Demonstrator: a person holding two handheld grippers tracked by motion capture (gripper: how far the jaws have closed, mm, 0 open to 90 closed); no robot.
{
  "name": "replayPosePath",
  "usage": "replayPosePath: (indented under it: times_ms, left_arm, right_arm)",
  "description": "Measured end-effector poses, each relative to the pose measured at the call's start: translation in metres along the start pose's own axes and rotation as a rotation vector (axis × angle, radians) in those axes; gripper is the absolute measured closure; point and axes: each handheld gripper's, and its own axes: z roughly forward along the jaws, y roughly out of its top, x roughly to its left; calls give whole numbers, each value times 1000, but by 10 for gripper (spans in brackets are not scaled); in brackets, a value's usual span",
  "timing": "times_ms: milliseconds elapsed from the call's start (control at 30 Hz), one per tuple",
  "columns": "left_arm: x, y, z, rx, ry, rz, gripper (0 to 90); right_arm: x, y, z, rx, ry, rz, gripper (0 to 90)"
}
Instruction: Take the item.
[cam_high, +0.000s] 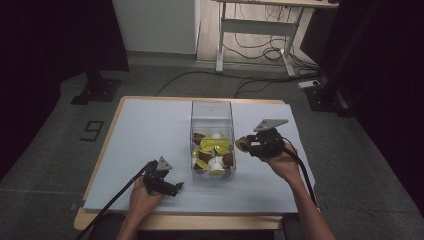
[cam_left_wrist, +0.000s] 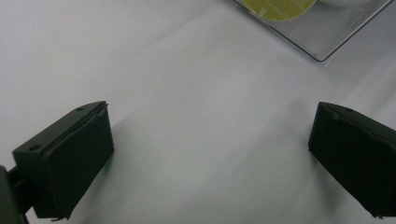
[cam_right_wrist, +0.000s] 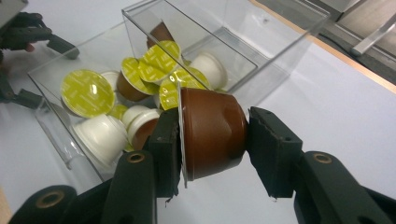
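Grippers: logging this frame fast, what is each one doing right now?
Left gripper: open, holding nothing, over the white table cover.
Right gripper: shut on a brown coffee capsule beside the clear box.

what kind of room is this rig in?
Probably a lab or data-collection workspace, not a home: black curtains flank the table, loose cables run over grey floor, and a bare height-adjustable desk frame stands behind.
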Motion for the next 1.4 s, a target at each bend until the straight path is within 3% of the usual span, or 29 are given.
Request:
replayPosePath:
  times_ms: [867, 1400]
  left_arm:
    - [0, 0, 0, -1, 0, -1, 0]
    - [0, 0, 0, -1, 0, -2, 0]
  right_arm:
    - [-18, -33, -14, 4, -58, 60, 556]
    - [-24, -60, -8, 31, -84, 81, 555]
